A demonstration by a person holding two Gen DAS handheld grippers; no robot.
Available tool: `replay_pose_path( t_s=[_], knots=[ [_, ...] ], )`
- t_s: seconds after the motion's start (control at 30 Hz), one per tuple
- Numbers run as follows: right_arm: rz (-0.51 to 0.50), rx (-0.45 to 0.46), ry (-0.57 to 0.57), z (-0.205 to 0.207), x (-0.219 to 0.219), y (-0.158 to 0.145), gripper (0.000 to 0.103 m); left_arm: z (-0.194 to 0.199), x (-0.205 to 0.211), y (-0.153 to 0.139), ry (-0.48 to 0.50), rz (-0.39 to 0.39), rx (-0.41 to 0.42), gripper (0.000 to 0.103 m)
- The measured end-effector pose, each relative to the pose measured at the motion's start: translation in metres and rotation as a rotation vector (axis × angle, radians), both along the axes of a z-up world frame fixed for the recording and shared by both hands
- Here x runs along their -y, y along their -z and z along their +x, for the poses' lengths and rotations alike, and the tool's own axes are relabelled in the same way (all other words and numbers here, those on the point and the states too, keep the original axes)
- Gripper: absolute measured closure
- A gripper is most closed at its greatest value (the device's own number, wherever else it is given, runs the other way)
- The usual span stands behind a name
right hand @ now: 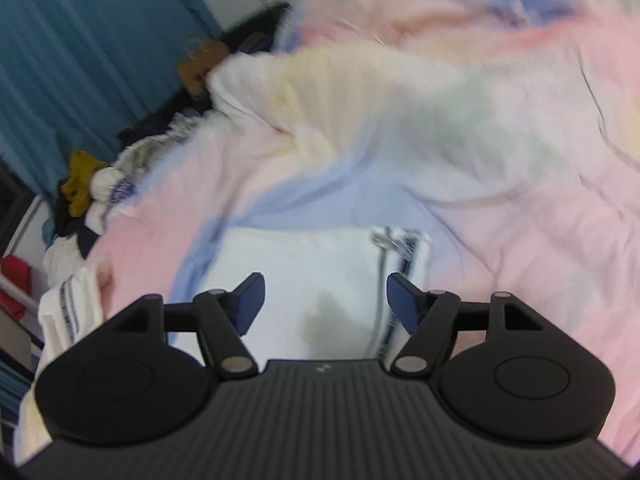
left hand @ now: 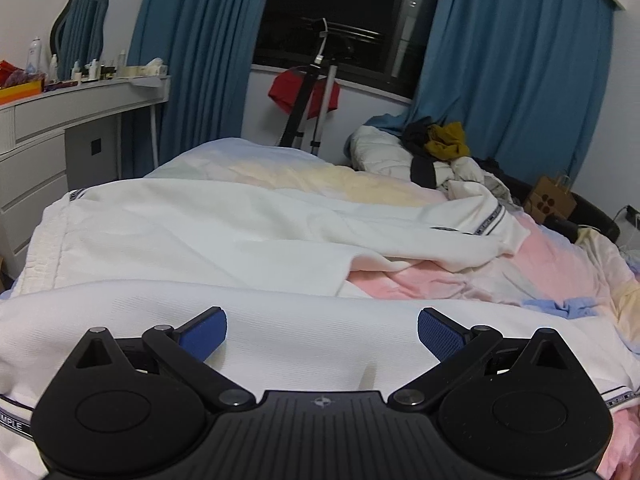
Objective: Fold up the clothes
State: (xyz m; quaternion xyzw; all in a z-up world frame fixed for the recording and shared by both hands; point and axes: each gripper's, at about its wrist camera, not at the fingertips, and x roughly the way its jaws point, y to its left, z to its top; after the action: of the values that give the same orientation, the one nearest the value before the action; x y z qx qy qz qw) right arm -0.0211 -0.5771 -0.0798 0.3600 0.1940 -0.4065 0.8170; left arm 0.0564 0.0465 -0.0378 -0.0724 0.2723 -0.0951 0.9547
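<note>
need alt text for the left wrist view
The open left gripper hovers over a white jacket spread on a pastel bed cover. Behind are blue curtains, a dark window, a white dresser and a clothes pile.

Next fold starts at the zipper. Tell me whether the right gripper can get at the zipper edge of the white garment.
Probably yes: the right gripper is open over the white knit garment, its silver zipper edge lying uncovered beside the fingers.
</note>
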Motion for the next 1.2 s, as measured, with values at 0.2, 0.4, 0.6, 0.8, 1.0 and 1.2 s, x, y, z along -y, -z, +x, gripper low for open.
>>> replay_pose_path(
  t_s=[0.2,0.4,0.6,0.8,1.0,1.2],
  knots=[
    [-0.195,0.103,-0.229,0.025,-0.061,-0.044,0.033,0.004,0.020,-0.005,0.018,0.065,0.045,0.000],
    [-0.133,0.174,-0.459,0.059,-0.120,-0.032,0.033,0.014,0.050,-0.014,0.042,0.158,0.111,0.000],
    [-0.143,0.180,-0.466,0.068,-0.115,-0.034,0.033,0.075,0.136,-0.004,0.163,0.202,0.148,0.000],
    [-0.136,0.186,-0.443,0.069,-0.108,-0.020,0.033,0.140,0.225,0.006,0.287,0.242,0.181,0.000],
    [-0.086,0.196,-0.383,0.072,-0.096,-0.006,0.033,0.204,0.315,0.018,0.407,0.288,0.219,0.000],
    [-0.049,0.228,-0.290,0.067,-0.082,0.008,0.032,0.269,0.420,0.040,0.493,0.390,0.308,0.000]
  ],
)
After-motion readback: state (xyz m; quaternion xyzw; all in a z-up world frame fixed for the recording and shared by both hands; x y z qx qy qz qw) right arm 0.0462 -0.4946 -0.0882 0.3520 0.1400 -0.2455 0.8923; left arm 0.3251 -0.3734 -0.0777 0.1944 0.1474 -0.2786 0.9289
